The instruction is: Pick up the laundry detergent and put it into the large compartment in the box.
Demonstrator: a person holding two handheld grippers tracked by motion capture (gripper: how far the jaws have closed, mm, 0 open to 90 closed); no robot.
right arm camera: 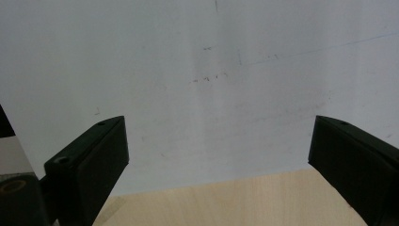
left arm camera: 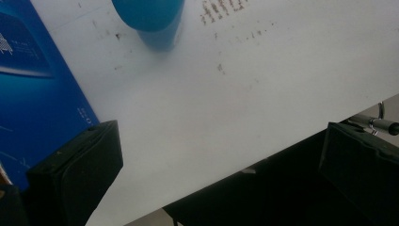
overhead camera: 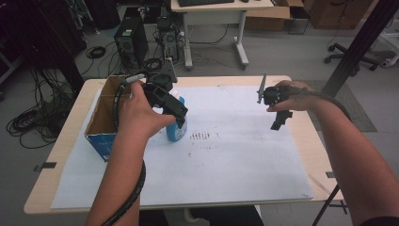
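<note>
A blue bottle [overhead camera: 177, 130] stands upright on the white paper sheet [overhead camera: 221, 155], just right of an open cardboard box with blue sides [overhead camera: 101, 123]. My left gripper [overhead camera: 181, 112] hovers right over the bottle's top, held by the left hand. In the left gripper view my left gripper [left arm camera: 221, 141] is open with nothing between its jaws; the bottle [left arm camera: 151, 20] lies ahead and the box's blue side [left arm camera: 33, 80] to the left. My right gripper [overhead camera: 280, 120] hangs above the paper's right part. Seen from its own camera, the right gripper [right arm camera: 219, 136] stands open and empty over paper and bare wood.
Dark scribbled marks [overhead camera: 200, 136] sit on the paper right of the bottle. The wooden table [overhead camera: 70, 136] ends close beyond the paper on every side. Beyond it are a computer tower [overhead camera: 131, 41], floor cables, a desk and an office chair.
</note>
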